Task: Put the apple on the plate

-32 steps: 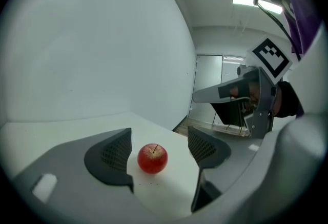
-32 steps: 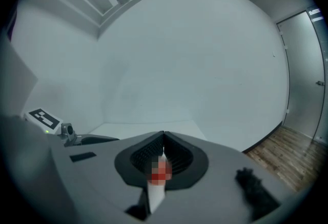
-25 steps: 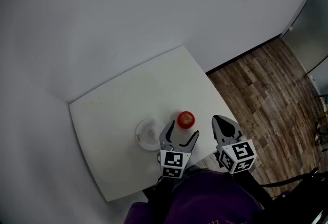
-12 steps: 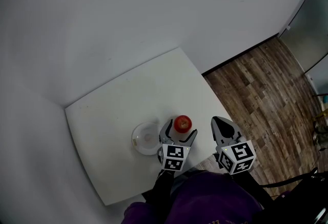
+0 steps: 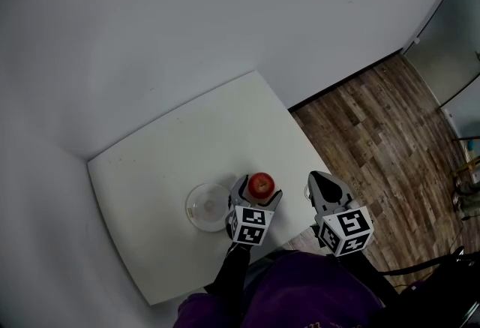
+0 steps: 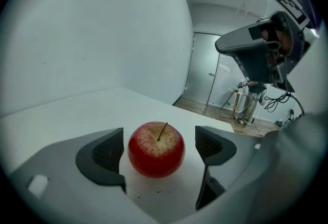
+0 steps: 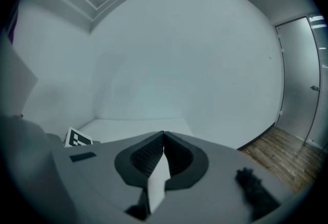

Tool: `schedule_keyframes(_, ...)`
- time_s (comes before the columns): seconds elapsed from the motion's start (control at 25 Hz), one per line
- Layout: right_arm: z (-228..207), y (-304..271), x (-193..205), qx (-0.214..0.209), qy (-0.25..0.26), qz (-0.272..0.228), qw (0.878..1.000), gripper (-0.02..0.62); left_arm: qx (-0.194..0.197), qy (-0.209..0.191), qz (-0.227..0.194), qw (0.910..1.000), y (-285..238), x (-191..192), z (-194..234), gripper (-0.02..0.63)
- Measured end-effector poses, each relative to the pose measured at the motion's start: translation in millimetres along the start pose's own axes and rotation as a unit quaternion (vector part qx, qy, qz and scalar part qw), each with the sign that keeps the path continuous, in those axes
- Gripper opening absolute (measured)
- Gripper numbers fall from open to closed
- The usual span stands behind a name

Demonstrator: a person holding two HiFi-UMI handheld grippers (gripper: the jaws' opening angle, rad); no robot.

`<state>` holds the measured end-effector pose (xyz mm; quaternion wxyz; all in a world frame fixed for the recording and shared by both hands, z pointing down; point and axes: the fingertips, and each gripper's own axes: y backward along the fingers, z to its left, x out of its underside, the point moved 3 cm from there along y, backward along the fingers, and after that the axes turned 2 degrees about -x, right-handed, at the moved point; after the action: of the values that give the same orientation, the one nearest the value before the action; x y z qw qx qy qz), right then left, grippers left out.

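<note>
- The apple (image 5: 261,184) is sitting on the white desk (image 5: 165,161), red, upright and with its stem pointing up; it is lying off the plate (image 5: 201,208)
- The plate, pale and round, is resting just beside the apple, to its left in the head view, near the desk's near edge
- The left gripper (image 5: 258,190) is reaching over the near edge of the desk and tilting downward, with its jaws standing wide apart and released
- In the left gripper view the apple is sitting between the two dark ribbed pads (image 6: 108,150); the pad on the left is lying very close to the fruit, the other is standing clear of it, and neither is pressing on it
- The right gripper (image 5: 319,182) is hanging just right of the desk's edge, well apart from the apple and plate, over the wooden floor (image 5: 375,124)
- The right gripper view is showing its jaws clenched tip to tip, with nothing between them
- A cube with square markers (image 5: 248,225) is riding on the back of the left gripper, and a second cube (image 5: 345,230) on the right one
- A purple sleeve (image 5: 300,293) is showing at the bottom of the head view, below both grippers
</note>
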<state>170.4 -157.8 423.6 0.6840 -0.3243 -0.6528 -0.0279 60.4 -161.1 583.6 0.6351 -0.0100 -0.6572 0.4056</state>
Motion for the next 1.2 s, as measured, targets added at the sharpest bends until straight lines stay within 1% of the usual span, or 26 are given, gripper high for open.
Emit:
schedule_keyframes(0.08, -1, -1, 0, 0.001, 0.000, 0.001, 1.000, 0.009, 0.002, -0.004, 0.006, 1.0000, -3, 2, -1, 0.426)
schedule_keyframes(0.32, -3, -2, -1, 0.003, -0.001, 0.003, 1.000, 0.009, 0.005, 0.010, 0.026, 0.9996, -9, 11, 0, 0.425)
schedule_keyframes(0.48, -4, -3, 0, 0.005, -0.001, 0.004, 1.000, 0.009, 0.001, 0.005, 0.039, 0.9992, -13, 18, 2, 0.422)
schedule_keyframes(0.68, -5, -3, 1, 0.007, -0.001, 0.003, 1.000, 0.009, -0.007, 0.001, 0.039, 0.9992, -13, 17, 4, 0.413)
schedule_keyframes(0.76, -5, -2, 0, 0.007, 0.000, 0.003, 1.000, 0.009, -0.010, -0.002, 0.040, 0.9991, -12, 17, 5, 0.391)
schedule_keyframes(0.84, -5, -1, 0, 0.008, 0.000, 0.003, 1.000, 0.009, -0.008, -0.003, 0.038, 0.9992, -11, 17, 4, 0.390)
schedule_keyframes(1.0, -4, 0, 0, 0.008, 0.001, 0.003, 1.000, 0.009, -0.012, -0.005, 0.025, 0.9996, -8, 12, 3, 0.390)
schedule_keyframes(1.2, -1, -1, -2, 0.002, 0.003, 0.003, 1.000, 0.009, -0.021, 0.002, 0.012, 0.9997, -1, 6, 5, 0.390)
